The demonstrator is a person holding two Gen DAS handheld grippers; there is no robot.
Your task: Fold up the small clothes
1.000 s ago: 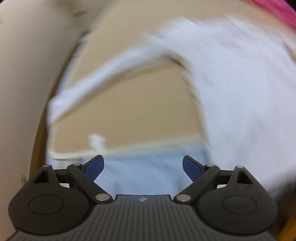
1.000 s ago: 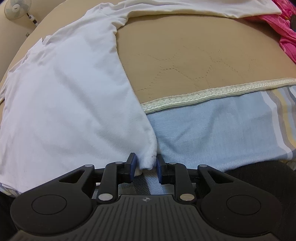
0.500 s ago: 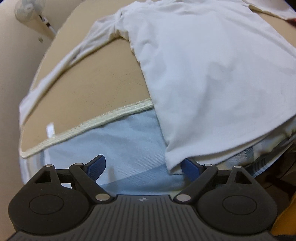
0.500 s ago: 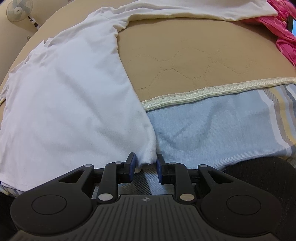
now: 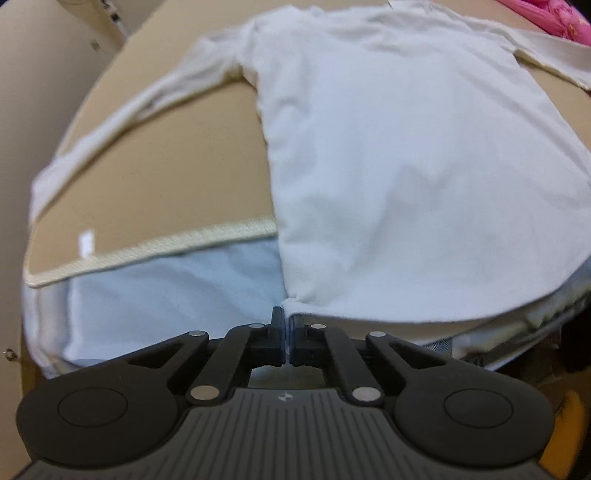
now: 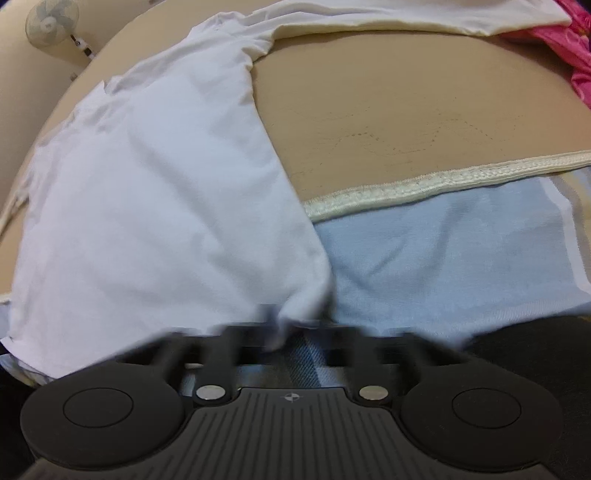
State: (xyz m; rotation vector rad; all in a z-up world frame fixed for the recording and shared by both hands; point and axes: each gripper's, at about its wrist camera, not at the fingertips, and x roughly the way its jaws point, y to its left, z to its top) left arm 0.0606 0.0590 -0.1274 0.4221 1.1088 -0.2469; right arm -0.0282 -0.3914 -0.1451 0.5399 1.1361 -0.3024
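A white long-sleeved shirt [image 5: 406, 166] lies flat on a tan quilted mat [image 5: 177, 166], sleeves spread out. In the left wrist view my left gripper [image 5: 287, 321] sits at the shirt's near left hem corner. Its jaws are closing to a hairline gap with that corner pinched at their tips. The right wrist view shows the same shirt [image 6: 147, 203] from its other side. There my right gripper [image 6: 291, 325], blurred, is closing shut on the near right hem corner, and the cloth bunches up between its fingers.
A light blue sheet [image 5: 166, 295] shows below the mat's cream trim [image 6: 424, 184], along the near edge. Pink clothing [image 6: 576, 55] lies at the far right. A wall fan [image 6: 51, 22] stands beyond the far left corner.
My left gripper swung across from the mat to the hem corner and went from wide open to shut. My right gripper stayed put and tightened on its corner, which now bunches.
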